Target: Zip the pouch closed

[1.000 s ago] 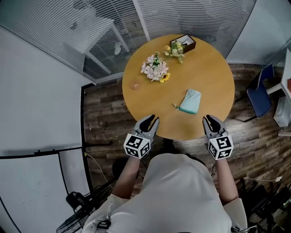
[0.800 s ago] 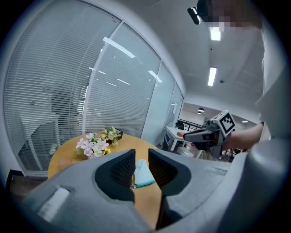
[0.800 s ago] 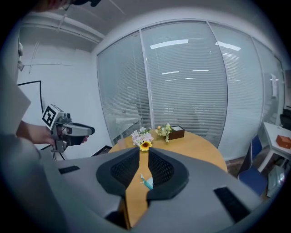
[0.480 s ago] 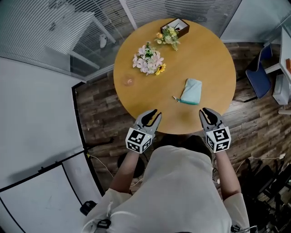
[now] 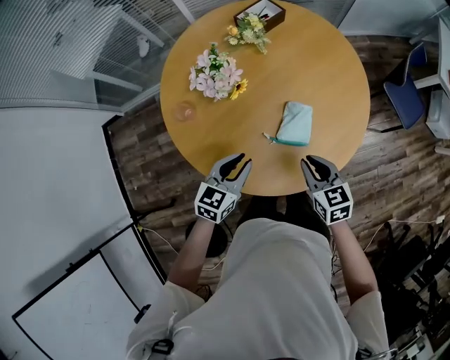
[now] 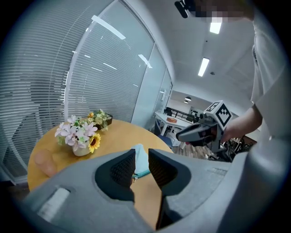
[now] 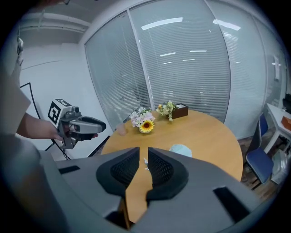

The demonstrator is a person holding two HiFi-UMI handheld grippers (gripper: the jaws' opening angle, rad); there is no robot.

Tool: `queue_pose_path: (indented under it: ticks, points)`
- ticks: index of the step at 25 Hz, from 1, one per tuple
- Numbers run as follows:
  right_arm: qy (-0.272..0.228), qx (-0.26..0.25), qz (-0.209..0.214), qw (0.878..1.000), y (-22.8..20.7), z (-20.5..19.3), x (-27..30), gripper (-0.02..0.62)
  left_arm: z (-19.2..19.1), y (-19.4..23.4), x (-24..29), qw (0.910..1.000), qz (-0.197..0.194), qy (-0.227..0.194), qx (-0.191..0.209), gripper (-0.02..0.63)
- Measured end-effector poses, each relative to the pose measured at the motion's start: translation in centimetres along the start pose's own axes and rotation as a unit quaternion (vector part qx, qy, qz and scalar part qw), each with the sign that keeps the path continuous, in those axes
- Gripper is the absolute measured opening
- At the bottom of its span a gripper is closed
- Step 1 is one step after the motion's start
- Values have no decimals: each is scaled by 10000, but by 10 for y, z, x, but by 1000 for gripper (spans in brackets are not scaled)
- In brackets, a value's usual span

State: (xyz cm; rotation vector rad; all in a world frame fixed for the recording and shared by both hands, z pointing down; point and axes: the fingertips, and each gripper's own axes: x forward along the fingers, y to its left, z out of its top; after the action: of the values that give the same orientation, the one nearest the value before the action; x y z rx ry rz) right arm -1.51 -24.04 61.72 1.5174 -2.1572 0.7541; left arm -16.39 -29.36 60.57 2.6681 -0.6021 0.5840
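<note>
A teal pouch (image 5: pixel 294 124) lies flat on the round wooden table (image 5: pixel 323 63), right of centre, with its zipper pull (image 5: pixel 267 136) sticking out at its near left corner. Both grippers hover at the table's near edge, well short of the pouch. My left gripper (image 5: pixel 240 161) is to the pouch's near left. My right gripper (image 5: pixel 315 162) is just in front of it. Each has its jaws drawn together to a narrow slit with nothing held. In the left gripper view the pouch (image 6: pixel 140 148) shows through that slit. In the right gripper view the pouch (image 7: pixel 181 149) lies ahead.
A vase of pink flowers with a sunflower (image 5: pixel 214 70) stands at the table's left. A dark box with yellow flowers (image 5: pixel 254 15) is at the far edge, and a small pinkish cup (image 5: pixel 184 111) sits near the left rim. A blue chair (image 5: pixel 408 91) stands on the right.
Both grippers have moved forward from in front of the table to its near edge, closer to the pouch. The head view has shifted, so the table sits higher. The pouch has not moved.
</note>
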Motion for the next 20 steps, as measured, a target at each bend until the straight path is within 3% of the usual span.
queue_pose_path:
  ticks: [13,20]
  points:
    - [520,824,361,9946,-21,-64,83,57,-55,23,100,9921,-525,1014,525,80]
    - [816,1166,585,9881,-24,-95,125,57,-92,32,143,9726,-955,1704,1260,95]
